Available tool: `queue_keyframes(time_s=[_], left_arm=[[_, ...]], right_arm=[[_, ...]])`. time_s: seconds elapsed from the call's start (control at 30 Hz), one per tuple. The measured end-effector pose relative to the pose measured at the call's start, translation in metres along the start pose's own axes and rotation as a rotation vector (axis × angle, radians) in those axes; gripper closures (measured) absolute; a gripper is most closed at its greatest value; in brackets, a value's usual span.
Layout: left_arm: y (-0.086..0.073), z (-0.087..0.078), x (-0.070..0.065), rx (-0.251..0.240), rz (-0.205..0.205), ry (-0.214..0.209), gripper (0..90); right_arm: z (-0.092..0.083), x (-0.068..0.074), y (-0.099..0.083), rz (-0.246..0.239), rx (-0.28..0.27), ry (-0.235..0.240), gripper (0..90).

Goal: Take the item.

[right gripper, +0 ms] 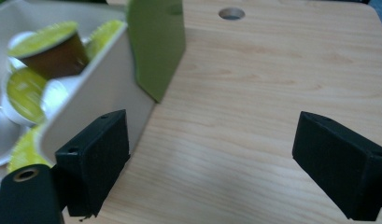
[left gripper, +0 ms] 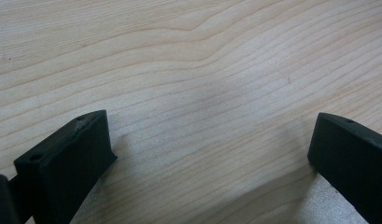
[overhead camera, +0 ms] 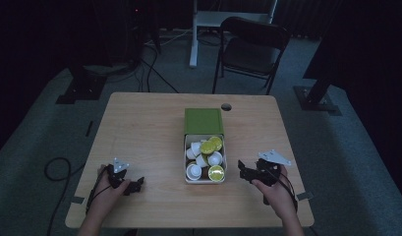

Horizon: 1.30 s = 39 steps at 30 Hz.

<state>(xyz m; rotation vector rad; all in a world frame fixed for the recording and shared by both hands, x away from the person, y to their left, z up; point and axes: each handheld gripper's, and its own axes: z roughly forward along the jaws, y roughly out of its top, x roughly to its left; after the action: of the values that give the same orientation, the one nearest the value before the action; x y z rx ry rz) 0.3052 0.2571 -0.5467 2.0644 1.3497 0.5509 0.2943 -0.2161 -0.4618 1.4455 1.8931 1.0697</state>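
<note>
Dim room, wooden table (overhead camera: 144,132) — both grippers rest wide open, empty; right gripper (right gripper: 216,154) should approach squarely, capsule box (right gripper: 93,107) touching its left jaw — left gripper (left gripper: 212,158) idle.

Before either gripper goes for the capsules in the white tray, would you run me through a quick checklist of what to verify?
1. Left gripper open: ok, its jaws stand wide apart over bare table.
2. Right gripper open: ok, nothing between its jaws.
3. Right gripper near the tray: ok, one jaw sits just beside the tray's wall.
4. Capsules reachable from above: ok, the tray is drawn out of the green sleeve.
5. Capsules upright: not ok, they lie jumbled, some tilted.
6. Capsule foil intact: cannot tell.
</note>
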Motion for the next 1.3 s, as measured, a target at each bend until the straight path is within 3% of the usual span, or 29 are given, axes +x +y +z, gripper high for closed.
queue_keyframes(time_s=[0.43,0.7,0.97,1.3], left_arm=[[0.000,0.000,0.000,0.000,-0.002,0.001,0.1],[0.000,0.000,0.000,0.000,-0.002,0.002,0.0],[0.000,0.000,-0.001,-0.002,-0.005,0.004,0.1],[0.000,0.000,0.000,0.000,-0.004,0.003,0.1]], right_arm=[[0.007,0.032,0.014,-0.048,-0.023,0.065,10.8],[0.013,0.045,0.021,-0.063,-0.028,0.071,13.0],[0.016,0.064,0.029,-0.088,-0.047,0.120,13.0],[0.023,0.082,0.041,-0.120,-0.061,0.136,13.0]])
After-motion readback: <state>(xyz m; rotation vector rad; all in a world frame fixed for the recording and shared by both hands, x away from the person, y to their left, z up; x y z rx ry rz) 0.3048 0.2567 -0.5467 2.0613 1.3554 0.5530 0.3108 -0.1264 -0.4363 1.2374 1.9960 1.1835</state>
